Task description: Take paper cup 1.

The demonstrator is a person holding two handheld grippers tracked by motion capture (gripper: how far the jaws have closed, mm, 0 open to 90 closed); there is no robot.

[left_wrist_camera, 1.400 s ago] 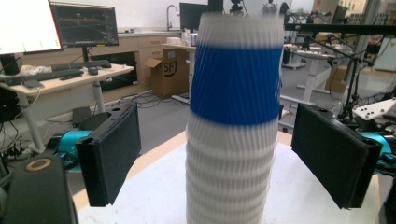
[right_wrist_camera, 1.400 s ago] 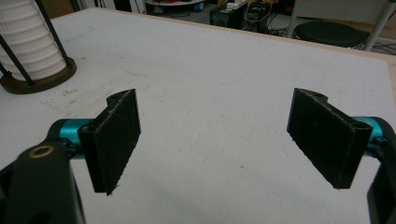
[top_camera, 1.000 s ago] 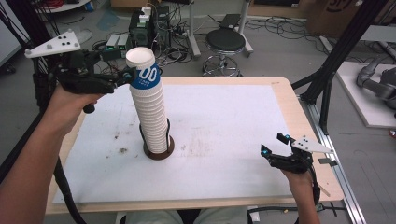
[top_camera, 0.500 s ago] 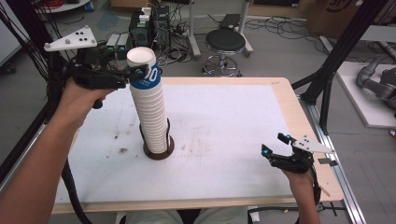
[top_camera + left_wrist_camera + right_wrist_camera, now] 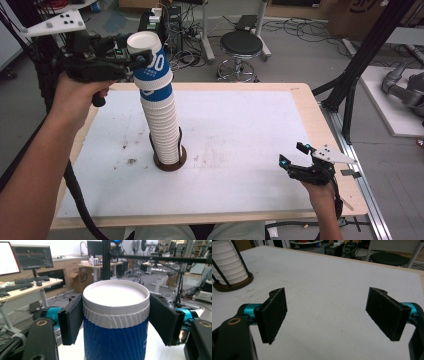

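left hand-held gripper | clamped on top cup | right hand-held gripper wide, empty

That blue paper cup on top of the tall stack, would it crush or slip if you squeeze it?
The blue cup looks like thin ribbed paper, so it probably dents under a hard squeeze. The ribbing likely helps the left gripper hold it. The stack of cups is tall on a small base, so a sideways tug might tip it.
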